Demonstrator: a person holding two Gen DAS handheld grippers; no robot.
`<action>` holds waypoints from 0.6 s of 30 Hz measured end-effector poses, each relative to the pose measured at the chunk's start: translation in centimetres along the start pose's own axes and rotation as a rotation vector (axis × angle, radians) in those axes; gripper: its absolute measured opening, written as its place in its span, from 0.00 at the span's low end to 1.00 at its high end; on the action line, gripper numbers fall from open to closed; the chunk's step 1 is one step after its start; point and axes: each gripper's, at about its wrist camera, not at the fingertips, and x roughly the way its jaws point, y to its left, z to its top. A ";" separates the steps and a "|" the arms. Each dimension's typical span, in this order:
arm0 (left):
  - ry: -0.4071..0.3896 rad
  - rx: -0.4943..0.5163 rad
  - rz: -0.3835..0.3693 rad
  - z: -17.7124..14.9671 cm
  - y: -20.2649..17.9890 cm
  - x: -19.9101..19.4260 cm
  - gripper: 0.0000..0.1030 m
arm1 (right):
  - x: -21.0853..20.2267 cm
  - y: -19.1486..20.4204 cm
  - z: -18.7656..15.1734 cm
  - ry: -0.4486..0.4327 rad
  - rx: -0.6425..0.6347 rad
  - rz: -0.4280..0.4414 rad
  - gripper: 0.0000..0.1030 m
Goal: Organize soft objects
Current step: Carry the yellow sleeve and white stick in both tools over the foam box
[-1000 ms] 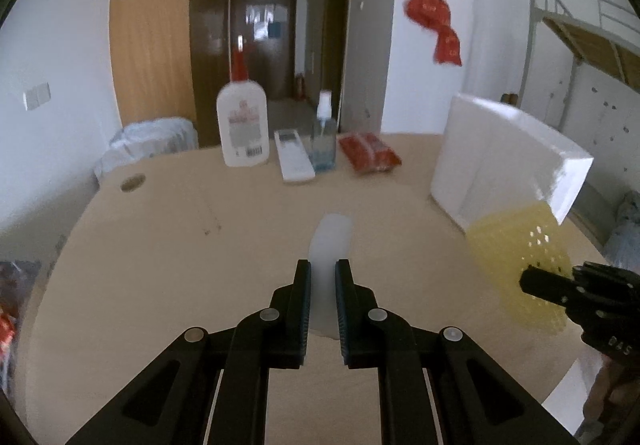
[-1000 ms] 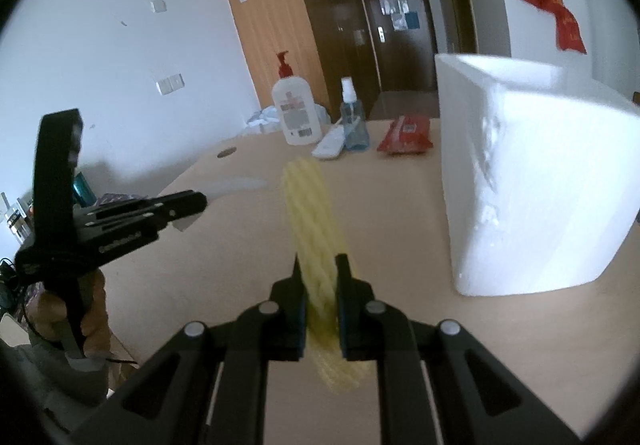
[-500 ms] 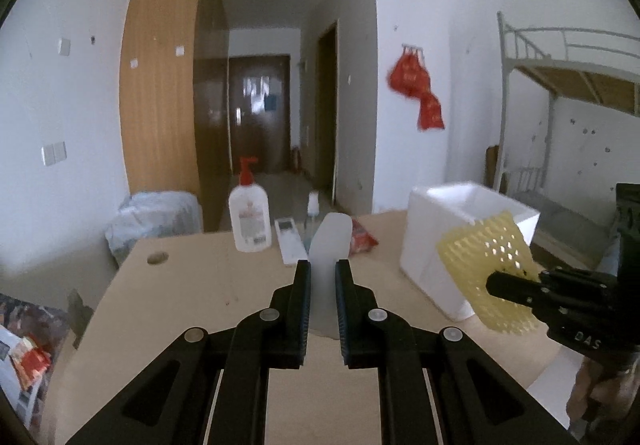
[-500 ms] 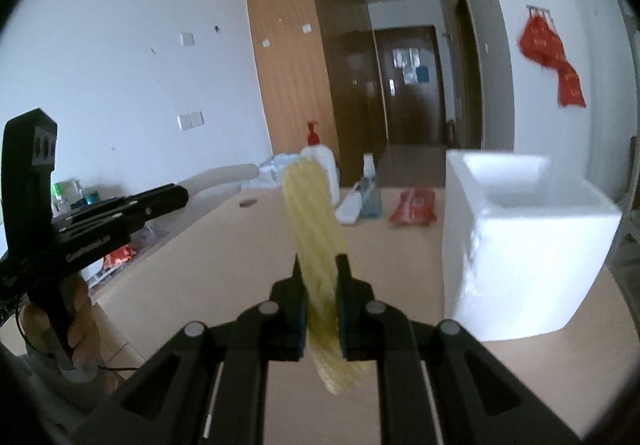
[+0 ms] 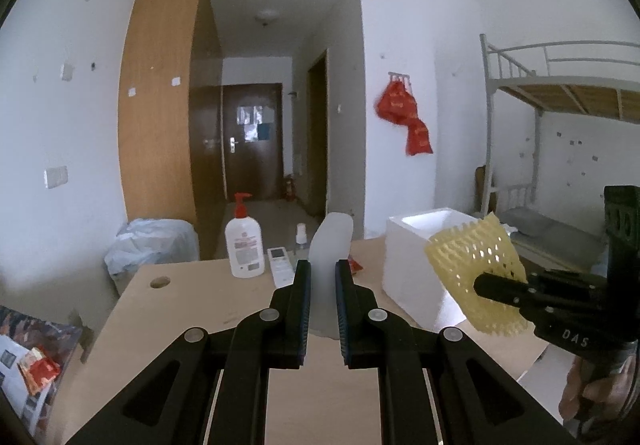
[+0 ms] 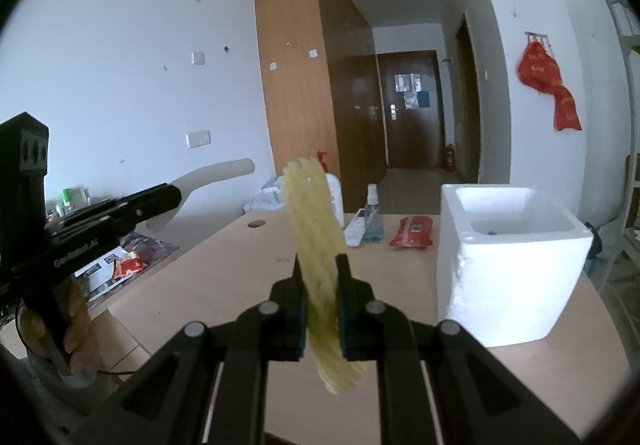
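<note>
Left hand-held gripper clamps one white foam sheet, right hand-held gripper one yellow foam net; beside white foam box on desk: two bottles, one remote, one red packet.

On the desk a foam box stands at the right. Along the far edge, left to right, stand a pump bottle, a remote, a spray bottle and a packet. The left tongs hold a foam sheet upright above the desk; right of it, before the box, the right tongs hold a mesh sleeve.
</note>
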 end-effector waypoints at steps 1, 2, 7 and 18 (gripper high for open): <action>0.000 0.005 -0.010 0.1 -0.3 0.0 0.13 | -0.4 -0.1 0.0 -0.006 0.002 -0.008 0.15; -0.003 0.012 -0.024 0.2 -0.8 0.0 0.13 | -0.9 -0.2 -0.1 -0.012 0.003 -0.017 0.15; -0.011 0.031 -0.097 0.8 -3.0 0.6 0.13 | -3.1 -1.3 -0.3 -0.033 0.015 -0.082 0.15; 0.021 0.071 -0.263 1.4 -9.1 3.9 0.13 | -7.1 -5.2 -1.2 -0.054 0.079 -0.239 0.15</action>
